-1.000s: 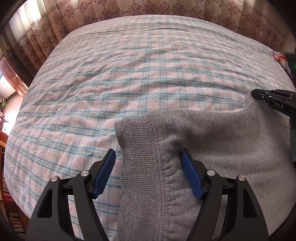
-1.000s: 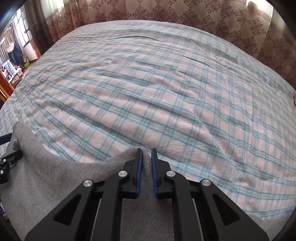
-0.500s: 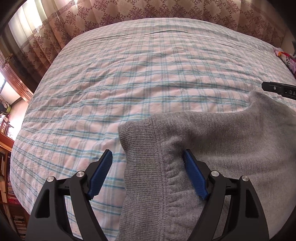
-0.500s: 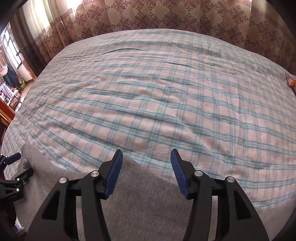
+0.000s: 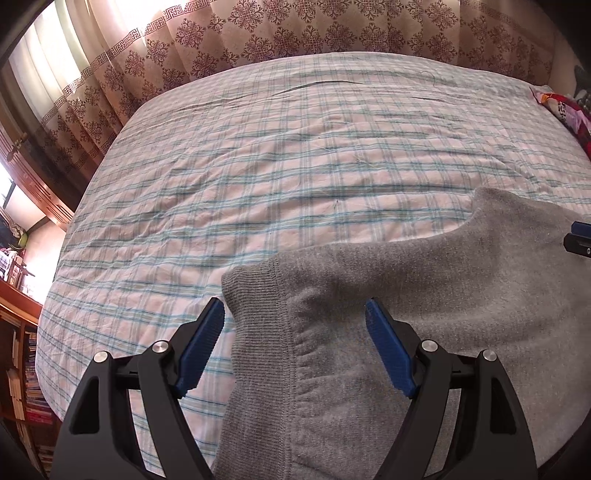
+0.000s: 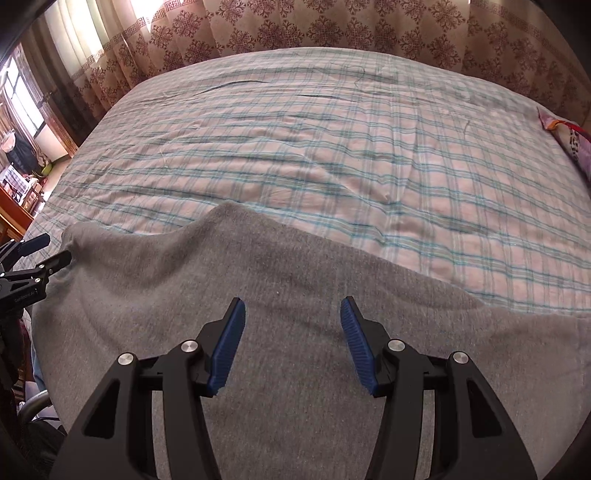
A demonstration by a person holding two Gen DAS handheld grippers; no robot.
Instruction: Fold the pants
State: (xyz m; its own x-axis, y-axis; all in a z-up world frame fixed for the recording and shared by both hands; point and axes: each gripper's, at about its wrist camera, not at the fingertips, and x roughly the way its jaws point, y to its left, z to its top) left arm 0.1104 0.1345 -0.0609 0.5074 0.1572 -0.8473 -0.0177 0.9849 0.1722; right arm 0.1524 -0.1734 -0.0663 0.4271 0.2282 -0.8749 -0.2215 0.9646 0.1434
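Observation:
Grey sweatpants (image 5: pixel 443 295) lie on the near part of the bed, with a ribbed band (image 5: pixel 251 295) at their left end. My left gripper (image 5: pixel 294 308) is open above that band. The band lies between the blue pads (image 5: pixel 201 347), which do not press on it. In the right wrist view the pants (image 6: pixel 258 258) spread across the foreground, one fold peaking toward the far side. Over the flat grey cloth my right gripper (image 6: pixel 293 302) is open and holds nothing. The left gripper (image 6: pixel 37 258) shows at this view's left edge, and the right gripper's tip (image 5: pixel 580 240) at the other view's right edge.
The bed carries a pink and teal plaid sheet (image 5: pixel 295 166) that stretches away beyond the pants. Patterned curtains (image 5: pixel 295 33) hang behind it. A colourful pillow (image 6: pixel 569 136) lies at the far right corner. Bookshelves (image 5: pixel 22 369) stand by the bed's left side.
My right gripper opened, let go of the grey cloth's edge and drew back over the pants. The left gripper pulled back slightly and its jaws widened a little.

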